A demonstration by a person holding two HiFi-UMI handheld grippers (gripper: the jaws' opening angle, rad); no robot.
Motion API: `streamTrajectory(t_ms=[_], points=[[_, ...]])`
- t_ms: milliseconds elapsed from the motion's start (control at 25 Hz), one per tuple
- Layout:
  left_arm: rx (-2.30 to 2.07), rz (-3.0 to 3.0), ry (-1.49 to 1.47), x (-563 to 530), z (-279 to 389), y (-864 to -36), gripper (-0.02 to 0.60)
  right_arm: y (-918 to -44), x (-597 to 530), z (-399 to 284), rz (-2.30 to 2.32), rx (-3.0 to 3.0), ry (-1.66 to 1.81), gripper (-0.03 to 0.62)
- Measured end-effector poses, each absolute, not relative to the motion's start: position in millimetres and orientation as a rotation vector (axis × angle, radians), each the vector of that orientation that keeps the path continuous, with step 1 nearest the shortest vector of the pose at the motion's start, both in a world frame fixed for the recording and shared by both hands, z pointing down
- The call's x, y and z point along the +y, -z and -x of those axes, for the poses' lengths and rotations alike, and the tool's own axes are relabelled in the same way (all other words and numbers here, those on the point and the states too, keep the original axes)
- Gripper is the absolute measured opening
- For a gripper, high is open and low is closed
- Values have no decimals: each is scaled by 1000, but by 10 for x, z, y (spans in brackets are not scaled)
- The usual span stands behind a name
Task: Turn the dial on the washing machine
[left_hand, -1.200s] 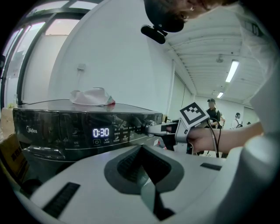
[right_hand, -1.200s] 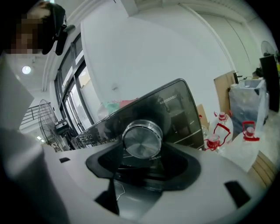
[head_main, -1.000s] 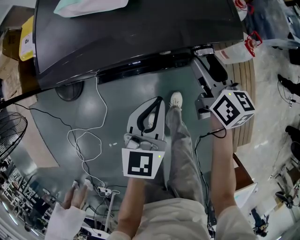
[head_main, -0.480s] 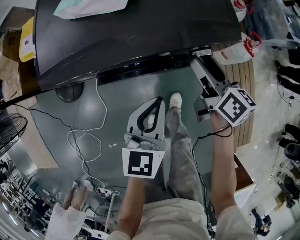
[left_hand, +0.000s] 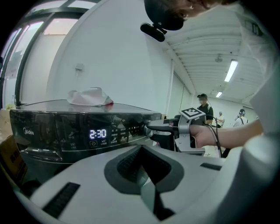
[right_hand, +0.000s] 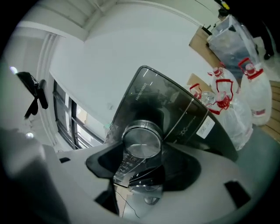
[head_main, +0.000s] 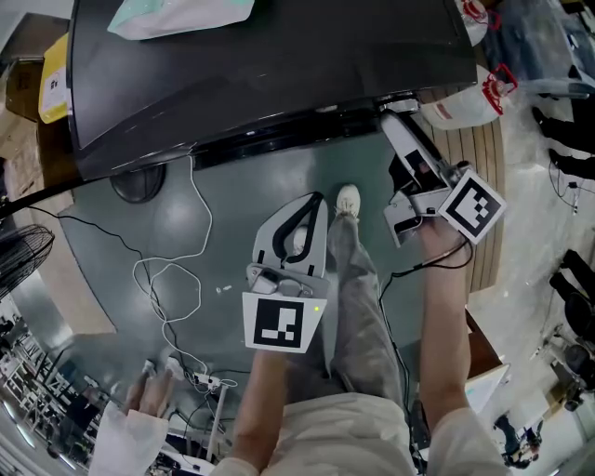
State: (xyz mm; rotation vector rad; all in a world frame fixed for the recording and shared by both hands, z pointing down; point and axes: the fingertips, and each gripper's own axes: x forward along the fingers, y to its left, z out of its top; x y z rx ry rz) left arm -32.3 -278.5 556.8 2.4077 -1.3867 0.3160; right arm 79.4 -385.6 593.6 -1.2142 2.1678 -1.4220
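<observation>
Right tongs (head_main: 398,104) gripping the dial (right_hand: 141,142) of a black washing machine (head_main: 270,65); left tongs (head_main: 316,200) closed and empty.
Seen from above, the machine's glossy top fills the upper part of the view, with a pale cloth (head_main: 177,14) lying on it. The round chrome dial sits at the right end of the front panel, and the right tongs' two jaws press on either side of it. The left tongs hang over the grey-green floor (head_main: 167,214), well apart from the machine, pointing at the panel, where the lit display (left_hand: 98,133) reads 2:30. A white cable (head_main: 186,242) loops across the floor, and clear bags with red handles (right_hand: 227,96) stand just right of the machine.
</observation>
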Motion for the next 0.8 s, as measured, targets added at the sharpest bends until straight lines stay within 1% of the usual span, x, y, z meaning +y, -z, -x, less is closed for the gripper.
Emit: streamTrajectory(t_ms=[240,400,600,800], points=[[-1375,-2418,-332,-2773,315,-5575,12,-5916,-3853,-772,1154,2104,1465,278],[-1369,-2420,-336,-2762,293,-5593,12,-5932,-3839,-831,1296,2179,1390,281],[-1363,-2430,-336,-2752,279,-5602,11,-5912,-3842,-955,1606,2445,1133,321],[-1358,-2427,-332,-2737,280,-5617,12,-5906,-3814,-928,1875,2766,702,356]])
